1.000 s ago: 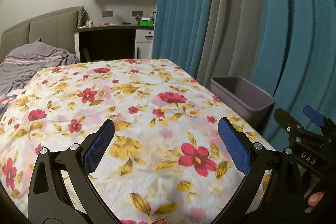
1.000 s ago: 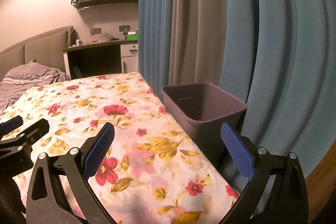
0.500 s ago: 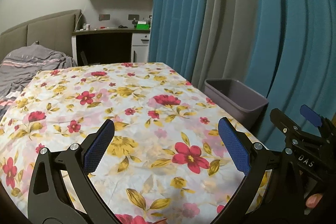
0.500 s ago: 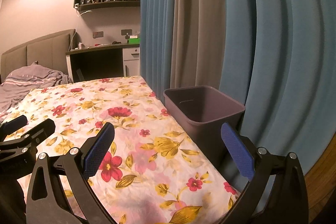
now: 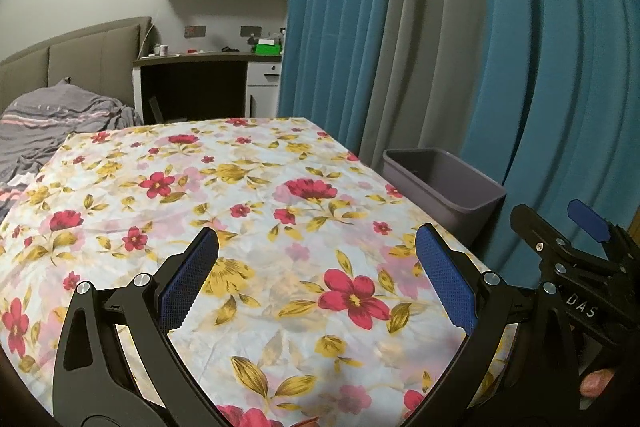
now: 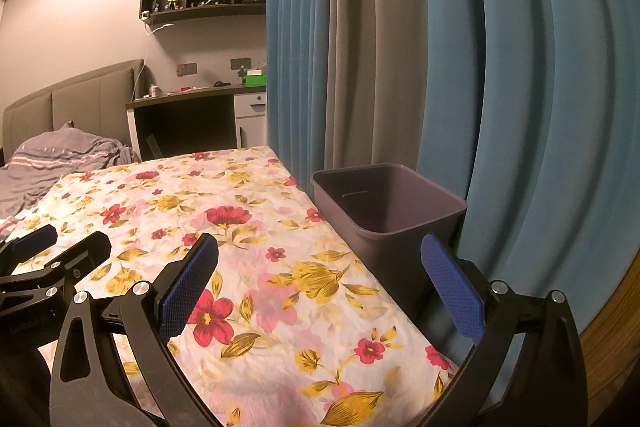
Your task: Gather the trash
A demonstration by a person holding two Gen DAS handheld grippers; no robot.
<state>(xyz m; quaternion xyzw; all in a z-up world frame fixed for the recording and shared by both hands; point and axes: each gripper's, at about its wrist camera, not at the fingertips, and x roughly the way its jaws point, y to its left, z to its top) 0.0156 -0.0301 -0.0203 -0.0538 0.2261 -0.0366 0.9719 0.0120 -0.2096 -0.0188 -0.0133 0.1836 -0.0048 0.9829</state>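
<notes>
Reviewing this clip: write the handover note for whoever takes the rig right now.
Left gripper: open, holding nothing, over the floral cloth.
Right gripper: open, holding nothing, at the cloth's right edge.
Bin: beside the cloth, by the curtain; its bottom is hidden.
Done: no trash shows on the cloth.
Left: look for trash out of view; check the bin.

text: "DAS" | colour: white letters | on: black plastic right gripper (image 5: 576, 235) body, left wrist view | other marking: faint, unreadable on black left gripper (image 6: 48, 247) body, right wrist view
</notes>
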